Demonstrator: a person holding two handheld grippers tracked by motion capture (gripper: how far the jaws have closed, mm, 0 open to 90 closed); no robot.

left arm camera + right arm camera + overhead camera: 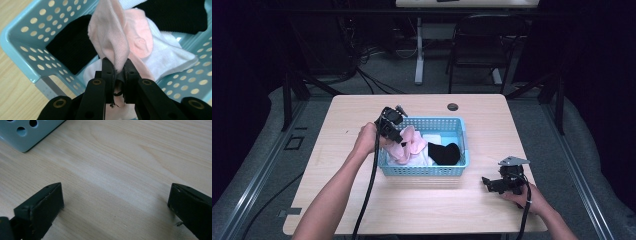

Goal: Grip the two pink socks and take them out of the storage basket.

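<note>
Item: pink sock, pinched in our left gripper jaws, above the basket. We lift straight, clearing the rim. Right gripper, jaws wide, rests on the counter.

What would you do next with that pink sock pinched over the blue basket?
Probably keep lifting it straight up. The left tongs are shut on the pink sock, but its lower part seems to lie among the white cloth and black sock in the blue basket. The right tongs wait open on the table.
</note>
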